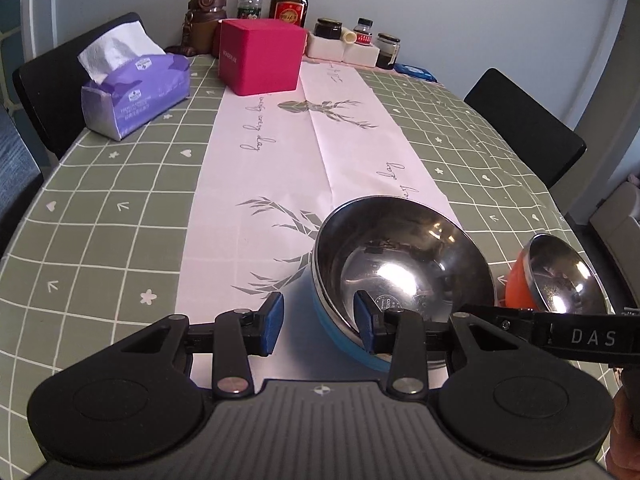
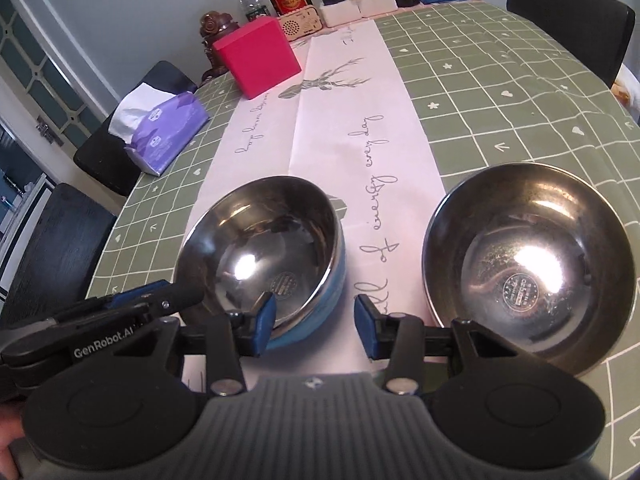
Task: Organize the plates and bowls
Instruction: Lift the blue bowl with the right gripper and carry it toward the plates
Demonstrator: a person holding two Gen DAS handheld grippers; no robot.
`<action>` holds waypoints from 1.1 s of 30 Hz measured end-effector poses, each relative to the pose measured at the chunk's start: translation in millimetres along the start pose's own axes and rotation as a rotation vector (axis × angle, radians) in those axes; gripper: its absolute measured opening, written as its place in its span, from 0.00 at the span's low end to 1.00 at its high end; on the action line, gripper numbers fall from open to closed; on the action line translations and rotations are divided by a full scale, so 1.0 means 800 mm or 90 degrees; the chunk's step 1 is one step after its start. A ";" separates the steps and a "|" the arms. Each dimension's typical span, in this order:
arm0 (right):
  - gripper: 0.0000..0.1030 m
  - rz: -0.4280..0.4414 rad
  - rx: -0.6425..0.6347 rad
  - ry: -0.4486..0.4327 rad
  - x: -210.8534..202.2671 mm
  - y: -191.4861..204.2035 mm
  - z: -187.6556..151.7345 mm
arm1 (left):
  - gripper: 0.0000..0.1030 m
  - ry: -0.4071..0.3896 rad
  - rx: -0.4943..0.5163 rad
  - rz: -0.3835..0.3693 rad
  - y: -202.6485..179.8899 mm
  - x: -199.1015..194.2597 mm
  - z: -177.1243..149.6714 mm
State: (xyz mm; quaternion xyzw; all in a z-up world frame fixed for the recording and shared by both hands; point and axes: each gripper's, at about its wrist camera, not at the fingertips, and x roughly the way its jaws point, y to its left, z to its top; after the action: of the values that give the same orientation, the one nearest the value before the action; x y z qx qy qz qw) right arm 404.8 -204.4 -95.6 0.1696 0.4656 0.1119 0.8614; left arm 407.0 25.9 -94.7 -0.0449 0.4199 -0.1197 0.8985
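Note:
A steel bowl with a blue outside sits on the pink runner; it also shows in the right wrist view. A steel bowl with an orange outside stands to its right, and shows in the right wrist view. My left gripper is open, its right finger over the blue bowl's near rim and its left finger outside. My right gripper is open and empty, over the runner between the two bowls, its left finger at the blue bowl's near rim.
A purple tissue pack lies at the left. A red box stands on the runner further back. Bottles and jars line the far edge. Black chairs stand at both sides of the table.

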 end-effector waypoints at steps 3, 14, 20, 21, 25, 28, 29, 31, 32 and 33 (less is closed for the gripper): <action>0.24 0.019 0.021 0.003 0.003 -0.004 0.003 | 0.28 0.005 -0.003 -0.011 -0.002 0.004 0.001; 0.16 -0.005 0.018 0.000 -0.008 0.004 0.001 | 0.19 0.004 0.019 0.005 -0.020 -0.020 0.008; 0.16 0.006 0.005 0.001 -0.037 0.019 -0.006 | 0.19 0.013 0.030 0.025 -0.026 -0.056 0.004; 0.16 0.012 0.005 0.005 -0.043 0.021 -0.011 | 0.19 0.020 0.028 0.030 -0.027 -0.065 0.000; 0.16 0.038 0.008 0.032 -0.065 0.031 -0.032 | 0.19 0.036 0.017 0.043 -0.024 -0.104 -0.019; 0.16 0.054 -0.001 0.049 -0.084 0.042 -0.056 | 0.19 0.048 0.007 0.055 -0.022 -0.135 -0.040; 0.16 0.058 -0.008 0.052 -0.090 0.046 -0.064 | 0.19 0.050 0.006 0.058 -0.022 -0.143 -0.047; 0.16 0.065 -0.022 0.056 -0.102 0.054 -0.082 | 0.19 0.053 -0.004 0.061 -0.019 -0.161 -0.063; 0.16 0.070 -0.027 0.057 -0.108 0.056 -0.092 | 0.19 0.059 -0.012 0.061 -0.016 -0.168 -0.072; 0.16 0.074 -0.031 0.060 -0.113 0.058 -0.101 | 0.19 0.065 -0.024 0.060 -0.013 -0.176 -0.080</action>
State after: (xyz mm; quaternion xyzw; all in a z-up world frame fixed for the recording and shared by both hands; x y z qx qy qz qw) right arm 286.7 -178.3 -49.1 0.1699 0.4922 0.1809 0.8344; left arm 268.7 53.0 -29.4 -0.0358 0.4687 -0.0716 0.8797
